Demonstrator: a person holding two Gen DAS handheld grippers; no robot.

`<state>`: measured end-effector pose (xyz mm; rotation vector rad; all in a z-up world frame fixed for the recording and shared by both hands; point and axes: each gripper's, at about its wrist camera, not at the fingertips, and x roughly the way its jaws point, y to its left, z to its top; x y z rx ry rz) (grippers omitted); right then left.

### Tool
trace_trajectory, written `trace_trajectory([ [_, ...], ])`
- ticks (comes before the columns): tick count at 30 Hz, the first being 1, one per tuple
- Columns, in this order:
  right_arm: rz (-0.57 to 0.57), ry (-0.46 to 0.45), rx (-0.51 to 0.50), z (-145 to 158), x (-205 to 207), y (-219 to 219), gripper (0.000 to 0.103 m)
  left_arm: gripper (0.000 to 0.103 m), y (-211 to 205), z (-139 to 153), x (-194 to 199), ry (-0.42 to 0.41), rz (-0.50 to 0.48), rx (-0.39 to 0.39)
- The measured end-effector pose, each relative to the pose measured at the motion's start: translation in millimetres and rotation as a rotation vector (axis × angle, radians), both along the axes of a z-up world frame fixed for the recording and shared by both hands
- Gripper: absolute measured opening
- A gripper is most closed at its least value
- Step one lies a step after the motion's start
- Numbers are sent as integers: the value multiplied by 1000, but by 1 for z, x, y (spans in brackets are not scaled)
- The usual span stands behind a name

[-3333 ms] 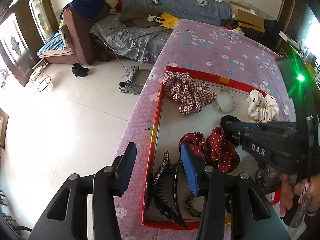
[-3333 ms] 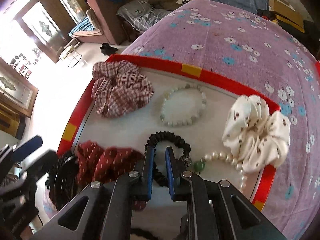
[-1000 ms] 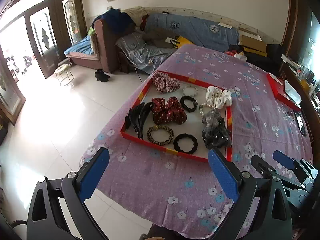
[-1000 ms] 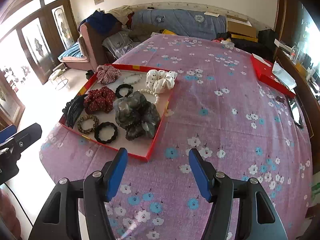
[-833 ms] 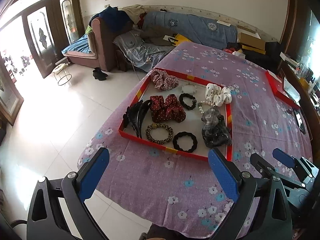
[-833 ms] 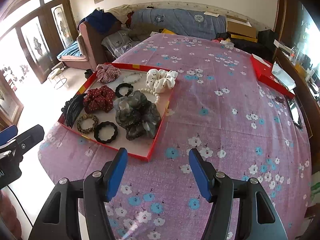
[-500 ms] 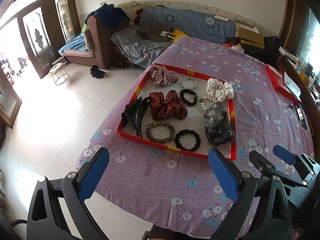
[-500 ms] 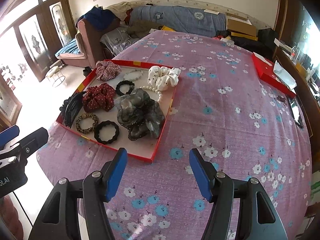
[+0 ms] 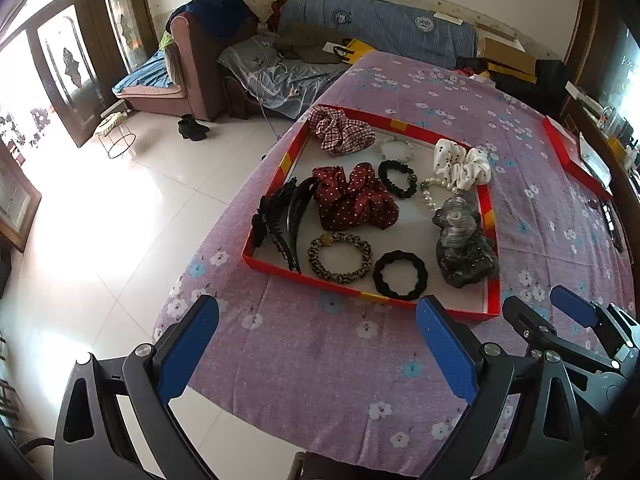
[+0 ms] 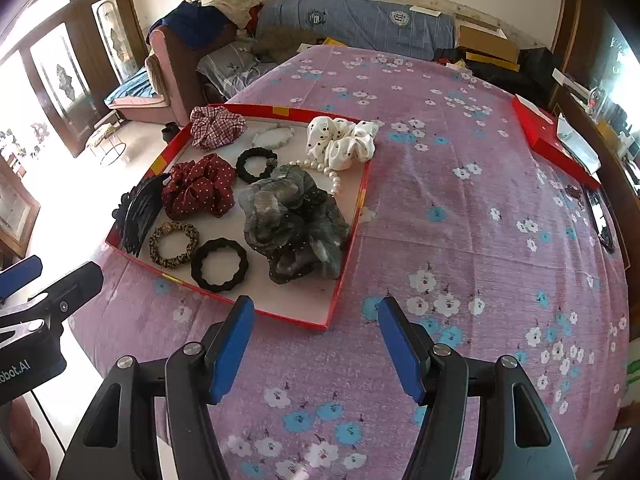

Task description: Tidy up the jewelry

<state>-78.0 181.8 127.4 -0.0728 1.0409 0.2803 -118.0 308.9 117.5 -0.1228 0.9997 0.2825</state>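
Jaws spread wide on both: left gripper [image 9: 318, 344] and right gripper [image 10: 316, 344] empty, hanging above the near end of the table [image 10: 480, 220], short of the tray [image 10: 348, 240]. All the jewelry and hair stuff sits in the tray: grey scrunchie [image 10: 296, 224] against the right wall, black ring [image 10: 219, 265] and leopard ring [image 10: 174, 244] near the front edge, red scrunchie [image 10: 198, 190], hair claw [image 10: 138, 212] at the left wall, pearls [image 10: 324, 170] partly under the white scrunchie [image 10: 340, 142]. Risks, as I read it: the pieces are packed close, so wide jaws going in could snag a neighbour; the grey scrunchie is floppy and may drag the pearls; the tray looks light, so a bump on its wall could shove it toward the table's left edge, which is close, with floor [image 9: 100, 220] below. Open room is to the right: bare cloth well clear of the tray. The grippers are near each other, so watch for crossing.
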Motion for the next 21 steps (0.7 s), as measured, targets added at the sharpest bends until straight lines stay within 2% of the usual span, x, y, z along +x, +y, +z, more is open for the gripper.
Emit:
trace_trajectory([
  [21,-50,44,-25,-13,22,27,69,99,33,-20,30,51,-36,-35],
])
